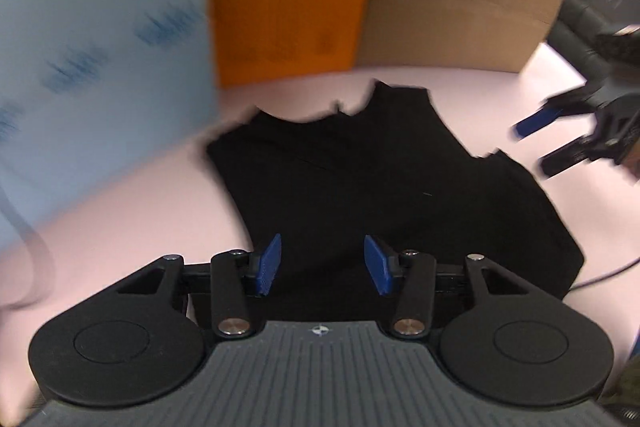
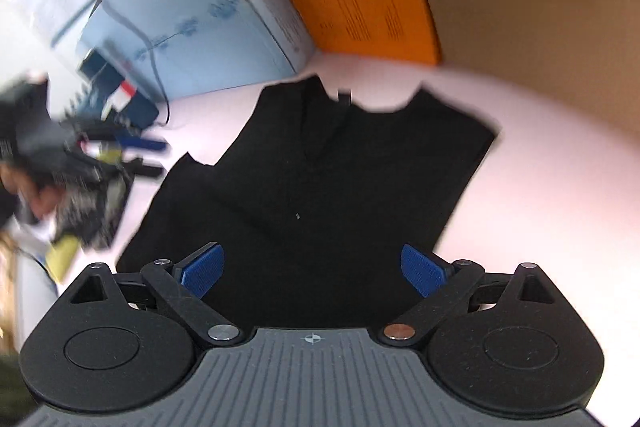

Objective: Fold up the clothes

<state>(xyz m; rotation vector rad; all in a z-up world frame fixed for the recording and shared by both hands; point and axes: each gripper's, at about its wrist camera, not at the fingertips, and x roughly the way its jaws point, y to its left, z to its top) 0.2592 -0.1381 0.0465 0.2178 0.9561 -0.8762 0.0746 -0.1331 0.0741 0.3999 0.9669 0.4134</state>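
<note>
Here one black garment (image 1: 360, 187) lies flat on the pink desk (image 1: 120, 227), partly folded. Two grippers hover over its near edge: left gripper (image 1: 322, 265) and right gripper (image 2: 312, 271), jaws wide apart, holding nothing. Best practice, arguably: pinch both near corners together, then lift evenly.

The left gripper (image 1: 324, 269) hangs with its jaws parted, blue pads (image 1: 269, 264) facing each other with nothing between them. The right gripper (image 2: 314, 269) is spread wider — also empty. In the left wrist view the right gripper (image 1: 548, 143) shows blurred at three o'clock; in the right wrist view the left gripper (image 2: 154, 157) sits at nine o'clock.
</note>
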